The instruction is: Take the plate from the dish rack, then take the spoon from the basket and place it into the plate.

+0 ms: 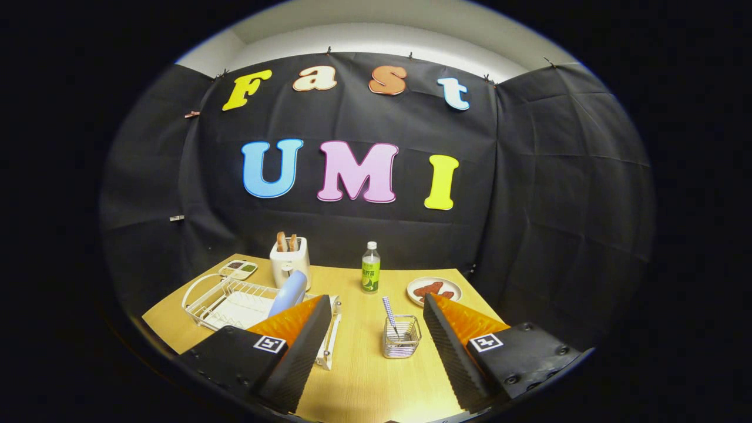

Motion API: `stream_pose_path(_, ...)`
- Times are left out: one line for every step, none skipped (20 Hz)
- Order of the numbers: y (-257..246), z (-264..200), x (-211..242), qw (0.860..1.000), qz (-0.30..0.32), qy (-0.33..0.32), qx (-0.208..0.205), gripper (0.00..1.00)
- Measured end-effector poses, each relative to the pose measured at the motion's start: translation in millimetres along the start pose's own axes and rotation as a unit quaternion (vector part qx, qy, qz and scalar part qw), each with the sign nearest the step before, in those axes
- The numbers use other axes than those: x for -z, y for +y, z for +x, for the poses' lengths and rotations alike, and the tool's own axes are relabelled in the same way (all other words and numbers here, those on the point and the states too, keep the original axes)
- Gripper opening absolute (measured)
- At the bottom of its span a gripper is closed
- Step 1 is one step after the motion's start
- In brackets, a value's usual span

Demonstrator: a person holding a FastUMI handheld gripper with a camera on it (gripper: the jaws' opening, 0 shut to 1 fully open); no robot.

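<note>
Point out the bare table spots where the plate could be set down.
Bare wood lies between the open gripper fingers, in front of the wire basket holding the spoon, and between the dish rack and the green bottle. Crowded: the rack side, with blue plate, toaster and small tray.

Ribbed tongs (376, 332) w/ tags (screwed mounts)

Overhead light, sharp centre, strong fisheye bending at edges.
</note>
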State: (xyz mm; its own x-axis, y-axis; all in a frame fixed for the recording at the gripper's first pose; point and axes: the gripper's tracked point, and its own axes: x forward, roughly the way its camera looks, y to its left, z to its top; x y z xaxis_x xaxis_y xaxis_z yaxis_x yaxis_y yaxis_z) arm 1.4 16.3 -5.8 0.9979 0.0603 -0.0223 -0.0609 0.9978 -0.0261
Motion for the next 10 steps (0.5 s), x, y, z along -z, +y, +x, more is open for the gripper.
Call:
stream_pose_path(3, 0, 1, 1.0, -0.001, 0.002, -0.004, 0.97)
stream_pose_path(5, -2, 2, 1.0, -0.002, 0.003, -0.006, 0.98)
stream_pose_path(6, -2, 3, 1.0, -0.003, 0.004, -0.007, 0.98)
stream_pose_path(8, -3, 4, 1.0, -0.004, 0.004, -0.009, 0.98)
stream_pose_path(10, -3, 3, 1.0, -0.005, 0.005, -0.011, 0.98)
stream_pose_path(12, -3, 3, 1.0, -0.005, 0.005, -0.013, 0.98)
stream_pose_path(14, -1, 2, 1.0, -0.005, 0.007, -0.016, 0.98)
stream_pose_path(16, 0, 1, 1.0, -0.005, 0.011, -0.018, 0.97)
stream_pose_path(20, 3, 0, 1.0, -0.005, 0.015, -0.02, 0.98)
stream_pose_path(24, 6, -3, 1.0, -0.007, 0.019, -0.021, 0.97)
